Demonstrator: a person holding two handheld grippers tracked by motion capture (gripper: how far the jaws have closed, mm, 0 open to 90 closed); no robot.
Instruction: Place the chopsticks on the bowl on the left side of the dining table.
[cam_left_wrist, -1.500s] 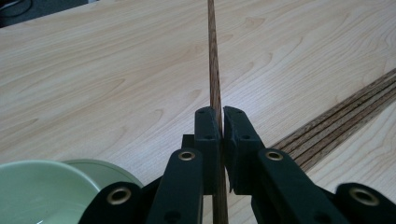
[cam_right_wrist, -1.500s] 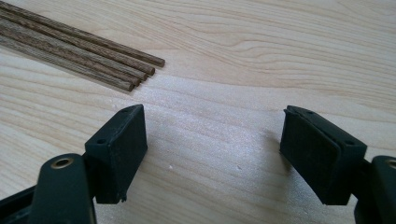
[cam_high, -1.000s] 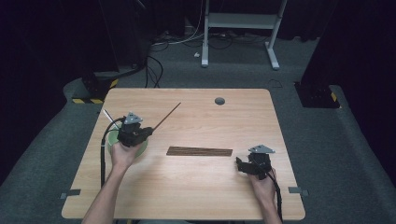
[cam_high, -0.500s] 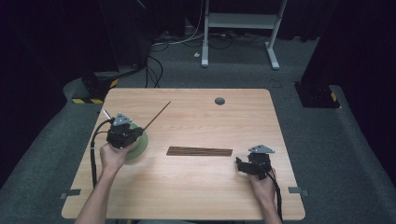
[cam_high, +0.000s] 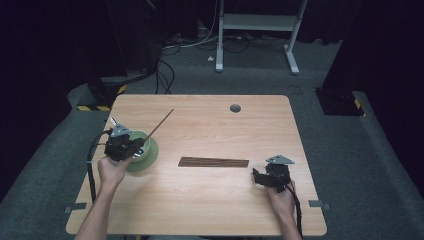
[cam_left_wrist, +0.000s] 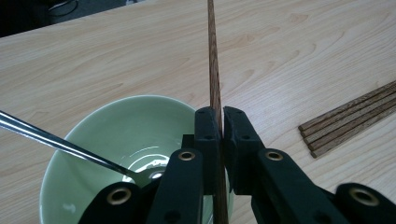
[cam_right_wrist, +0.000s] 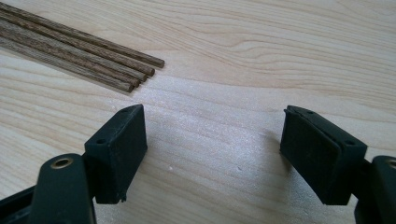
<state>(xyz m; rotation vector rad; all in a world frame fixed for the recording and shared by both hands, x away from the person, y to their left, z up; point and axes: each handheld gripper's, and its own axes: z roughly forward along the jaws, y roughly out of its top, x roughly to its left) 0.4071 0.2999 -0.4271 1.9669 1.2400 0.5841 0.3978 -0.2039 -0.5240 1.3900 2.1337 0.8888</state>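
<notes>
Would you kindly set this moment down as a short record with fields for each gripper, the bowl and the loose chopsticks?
left gripper: shut on one chopstick, above the bowl
right gripper: open, holding nothing, low over the table
bowl: green, upright, with a metal spoon inside
chopsticks pile: lying flat mid-table, between the two grippers

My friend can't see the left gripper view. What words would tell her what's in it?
The left claw is shut on a thin brown wooden stick that points away across a pale wooden table. Just below sits a light green bowl with a shiny metal spoon resting inside it. More wooden sticks lie side by side at the right.
</notes>
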